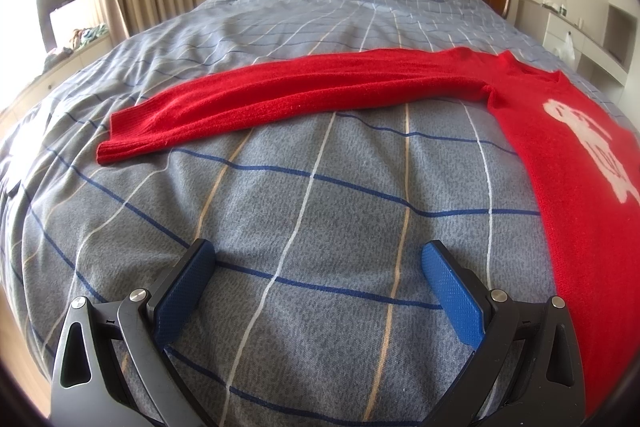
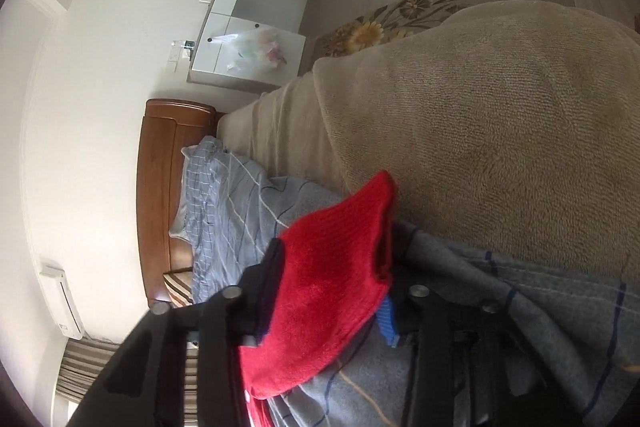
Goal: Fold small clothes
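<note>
Right now my left gripper [image 1: 318, 259] hangs with its jaws spread wide and nothing between them, over the checked grey-blue duvet [image 1: 304, 195], near the red sweater [image 1: 580, 163] but apart from it. The sweater lies flat on the bed, body off to my right, one long sleeve [image 1: 280, 99] stretched straight across the duvet with its cuff [image 1: 110, 147] at the far left end. My right gripper [image 2: 332, 283] is turned on its side and seems to have the other red cuff [image 2: 340, 251] pinched between its pads, though the knit drapes over the fingers and hides the contact, so I judge rather than see that it is closed on cloth. The risk I sense is there: the wool is soft and loose, and a shallow bite on the ribbed edge could slip out as I carry it across, or I could catch the duvet along with it and drag the whole garment askew. The free sleeve may also bunch if I grab it mid-length instead of at the cuff. The sweater's hem is cut off by the frame, its white motif [image 1: 588, 143] is only partly visible, and a beige blanket [image 2: 500, 127] blocks much of the right view.
</note>
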Motion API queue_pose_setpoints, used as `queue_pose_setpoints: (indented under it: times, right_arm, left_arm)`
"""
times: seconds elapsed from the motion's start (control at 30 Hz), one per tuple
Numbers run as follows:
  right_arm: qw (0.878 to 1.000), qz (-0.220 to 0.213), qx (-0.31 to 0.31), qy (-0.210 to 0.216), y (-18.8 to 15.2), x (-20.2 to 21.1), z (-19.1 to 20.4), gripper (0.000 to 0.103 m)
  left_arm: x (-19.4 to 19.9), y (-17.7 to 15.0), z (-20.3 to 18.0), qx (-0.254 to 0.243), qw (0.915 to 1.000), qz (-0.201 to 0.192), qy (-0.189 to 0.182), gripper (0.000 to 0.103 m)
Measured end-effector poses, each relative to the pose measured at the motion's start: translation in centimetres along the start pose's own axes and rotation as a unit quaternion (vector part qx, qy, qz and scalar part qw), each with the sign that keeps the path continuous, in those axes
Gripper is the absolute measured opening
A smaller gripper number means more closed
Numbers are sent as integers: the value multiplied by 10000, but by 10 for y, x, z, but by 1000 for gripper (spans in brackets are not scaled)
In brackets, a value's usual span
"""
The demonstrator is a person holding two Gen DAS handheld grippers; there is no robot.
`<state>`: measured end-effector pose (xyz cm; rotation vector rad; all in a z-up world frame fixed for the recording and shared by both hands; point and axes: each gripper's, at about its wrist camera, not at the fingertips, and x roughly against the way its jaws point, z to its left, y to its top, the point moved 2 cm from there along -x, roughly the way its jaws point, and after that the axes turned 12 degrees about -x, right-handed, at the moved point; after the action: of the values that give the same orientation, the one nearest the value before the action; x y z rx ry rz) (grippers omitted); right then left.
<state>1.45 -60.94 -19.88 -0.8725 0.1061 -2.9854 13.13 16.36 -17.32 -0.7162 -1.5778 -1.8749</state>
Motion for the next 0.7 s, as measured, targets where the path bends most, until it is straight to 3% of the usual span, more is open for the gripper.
queue_pose_setpoints:
  times: [0.03,0.17,0.27,0.33,0.43,0.53,0.7]
  right_arm:
    - [9999,-6,125,-83,0,-1,0,4]
    - [9973,-177,708,24,-10,6,38,4]
    - [9907,-90,1289,424,-36,9,98,4]
    - [9798,94,1858,736,-70,8,150,4]
    - [9555,601,2633,1182,-144,-2,217,4]
    - [9229,1196,3349,1476,-239,-21,265,4]
    - [8665,2003,4354,1397,-391,-72,284,4]
  left_arm:
    - [0,1,1,0,10000,-4,5,103]
    - [3,-1,-1,2,10000,-16,19,103]
    - [3,0,0,1,10000,-12,18,103]
    - [3,-1,-1,3,10000,-8,11,103]
    - [1,0,0,7,10000,9,-2,103]
    - [0,-1,-1,11,10000,13,-15,103]
    - [-1,-4,-2,8,10000,-6,-43,103]
